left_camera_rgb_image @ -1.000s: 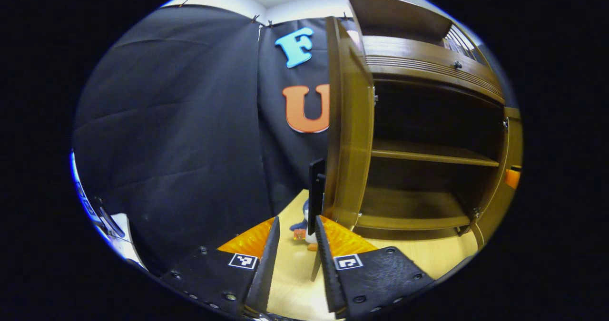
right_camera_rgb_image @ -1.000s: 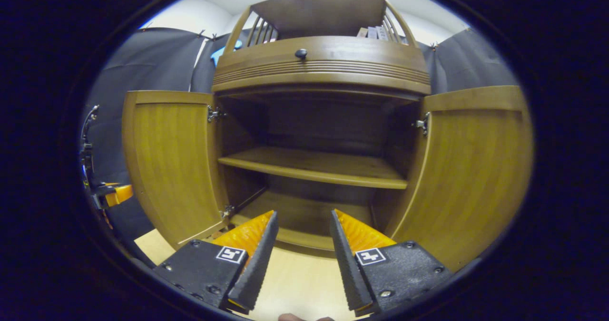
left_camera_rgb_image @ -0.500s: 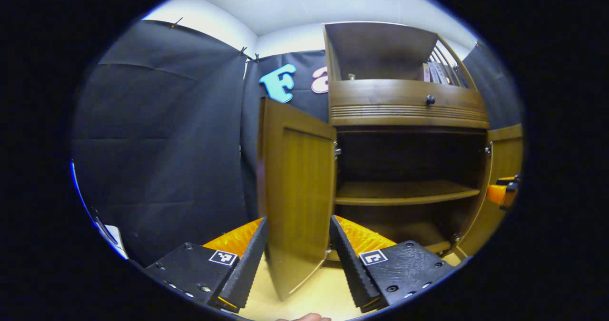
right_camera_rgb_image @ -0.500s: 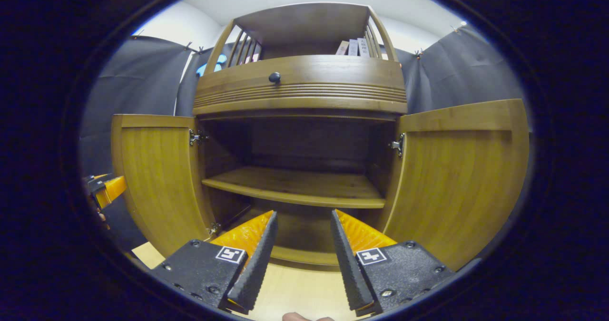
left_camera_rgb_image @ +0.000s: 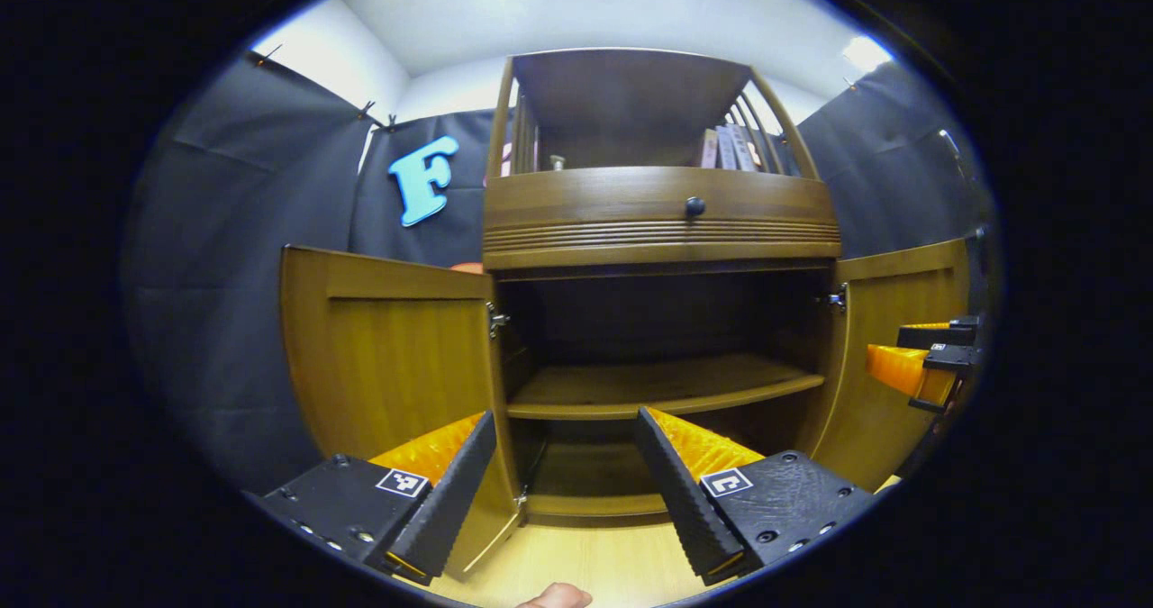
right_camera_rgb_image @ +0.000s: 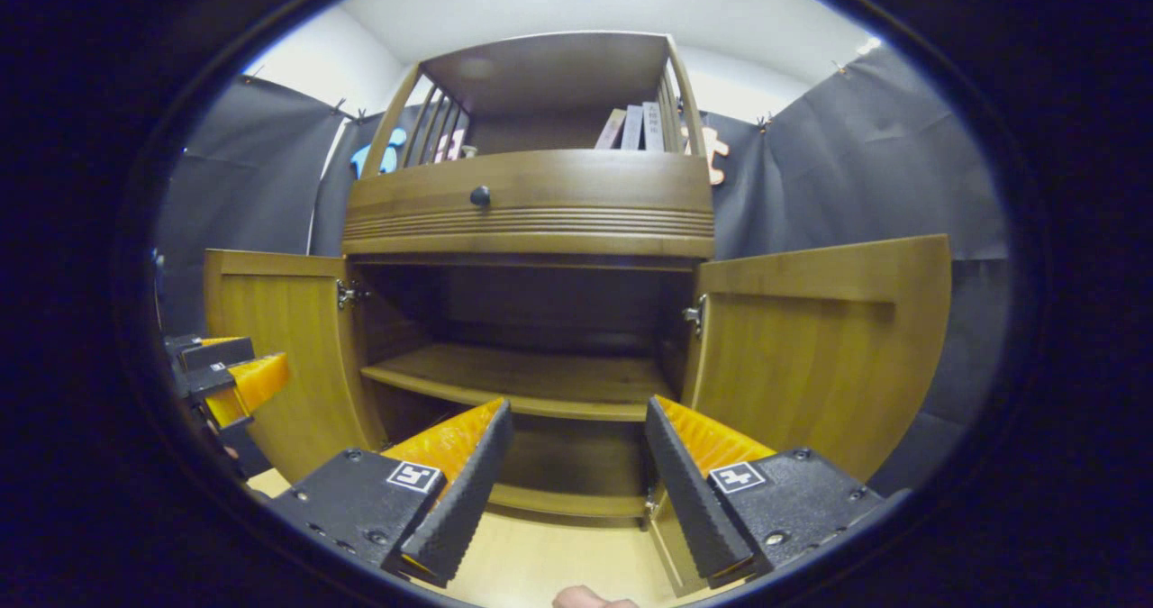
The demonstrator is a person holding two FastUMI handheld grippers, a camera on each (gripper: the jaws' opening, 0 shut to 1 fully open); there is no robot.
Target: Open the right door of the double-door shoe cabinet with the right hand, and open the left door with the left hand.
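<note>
Both doors of the shoe cabinet (right_camera_rgb_image: 527, 221) stood wide, the left door (left_camera_rgb_image: 396, 347) and right door (right_camera_rgb_image: 815, 347) swung fully out, so the sound move seemed simply to draw clear without knocking either. The left gripper (left_camera_rgb_image: 566, 482) and right gripper (right_camera_rgb_image: 576, 491) had jaws open, holding nothing. The inner shelf (right_camera_rgb_image: 513, 383) lay bare, while books (right_camera_rgb_image: 630, 129) stood in the top rack.

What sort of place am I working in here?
Probably a staged recording booth, not a home: black cloth walls clipped up around a lone wooden cabinet, with books on top.
</note>
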